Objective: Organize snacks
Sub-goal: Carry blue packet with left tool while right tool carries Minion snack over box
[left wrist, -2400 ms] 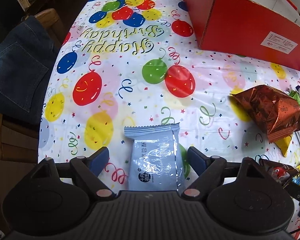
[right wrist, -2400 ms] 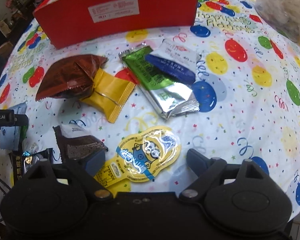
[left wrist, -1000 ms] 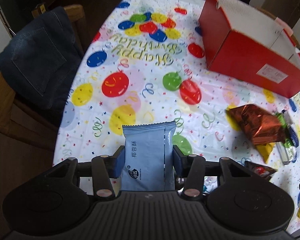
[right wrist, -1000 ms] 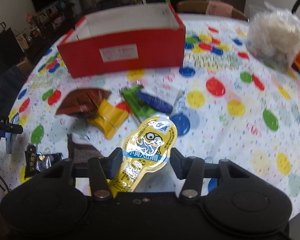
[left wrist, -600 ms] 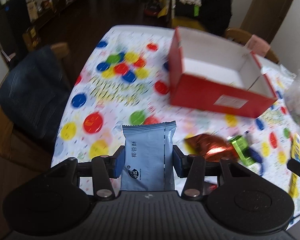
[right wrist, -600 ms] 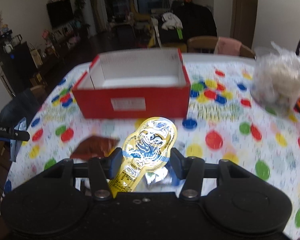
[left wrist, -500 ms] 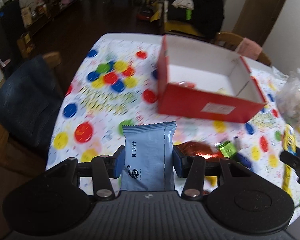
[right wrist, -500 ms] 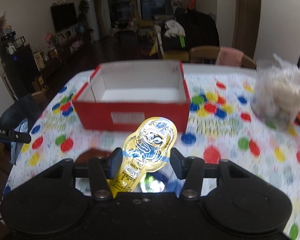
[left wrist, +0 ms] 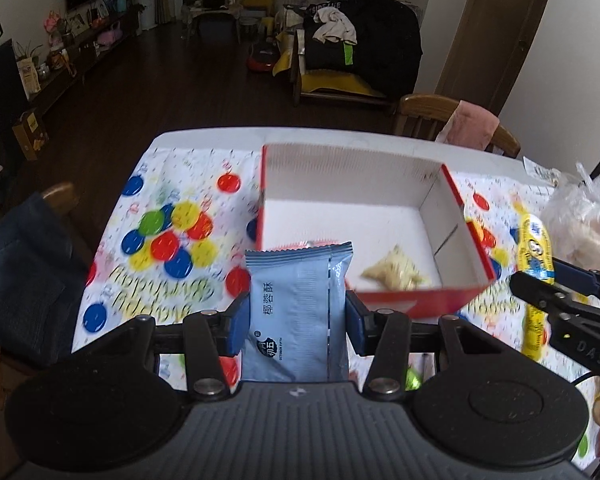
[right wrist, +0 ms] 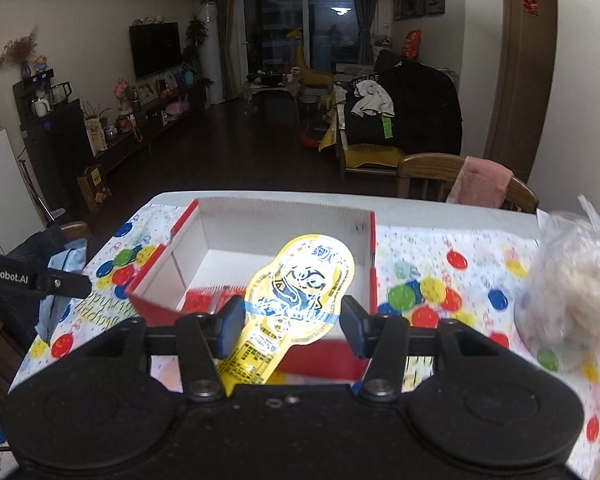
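My left gripper (left wrist: 296,320) is shut on a light blue snack packet (left wrist: 298,312) and holds it in the air before the near side of the open red box (left wrist: 452,304). My right gripper (right wrist: 292,322) is shut on a yellow cartoon pouch (right wrist: 300,288) and holds it above the box's near wall (right wrist: 152,306). The box has a white inside and holds a pale yellow snack (left wrist: 396,274) and a red packet (right wrist: 204,300). The right gripper with its pouch (left wrist: 534,256) shows at the right of the left wrist view. The left gripper with its packet (right wrist: 60,280) shows at the left of the right wrist view.
The table carries a balloon-print birthday cloth (left wrist: 172,240). A clear bag of pale snacks (right wrist: 572,280) stands to the right of the box. A chair with jeans (left wrist: 24,272) is at the table's left, another chair with a pink cloth (right wrist: 480,184) behind.
Both grippers closed on their snacks on the table, lifted them and moved forward towards the red box. The box is now close and its inside shows.
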Motion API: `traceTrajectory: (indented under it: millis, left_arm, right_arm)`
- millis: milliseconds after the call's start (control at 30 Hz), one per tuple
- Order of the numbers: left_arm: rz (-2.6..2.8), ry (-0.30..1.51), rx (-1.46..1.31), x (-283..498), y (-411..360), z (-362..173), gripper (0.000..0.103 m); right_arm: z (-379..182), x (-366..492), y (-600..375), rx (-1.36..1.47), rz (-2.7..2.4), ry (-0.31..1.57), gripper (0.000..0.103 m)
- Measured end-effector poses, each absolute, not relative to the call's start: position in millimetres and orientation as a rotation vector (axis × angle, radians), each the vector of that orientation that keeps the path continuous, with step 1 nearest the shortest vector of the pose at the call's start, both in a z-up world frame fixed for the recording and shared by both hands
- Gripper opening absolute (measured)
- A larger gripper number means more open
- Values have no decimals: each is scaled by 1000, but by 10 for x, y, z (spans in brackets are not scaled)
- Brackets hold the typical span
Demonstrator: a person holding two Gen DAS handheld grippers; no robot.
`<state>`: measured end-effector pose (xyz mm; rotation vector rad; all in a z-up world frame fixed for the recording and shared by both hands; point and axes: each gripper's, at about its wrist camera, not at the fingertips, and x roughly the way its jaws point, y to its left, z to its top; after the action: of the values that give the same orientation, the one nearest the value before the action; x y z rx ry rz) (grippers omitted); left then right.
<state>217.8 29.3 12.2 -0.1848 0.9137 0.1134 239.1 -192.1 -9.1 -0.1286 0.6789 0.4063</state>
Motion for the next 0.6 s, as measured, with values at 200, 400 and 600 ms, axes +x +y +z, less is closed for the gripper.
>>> traceTrajectory:
  millis: [200,400,600]
  left_arm:
    - [117,939,-198,2649,192,117,48]
    - [155,978,-178,3085,88,36,48]
    - [188,1046,-188,3505,78,-149,48]
  right_arm:
    - [-117,2835,-1843,-133,443,712,50]
    - [-203,3268,-1778,-154,481,763,50]
    - [-405,3660,-1684,-170,504,841,50]
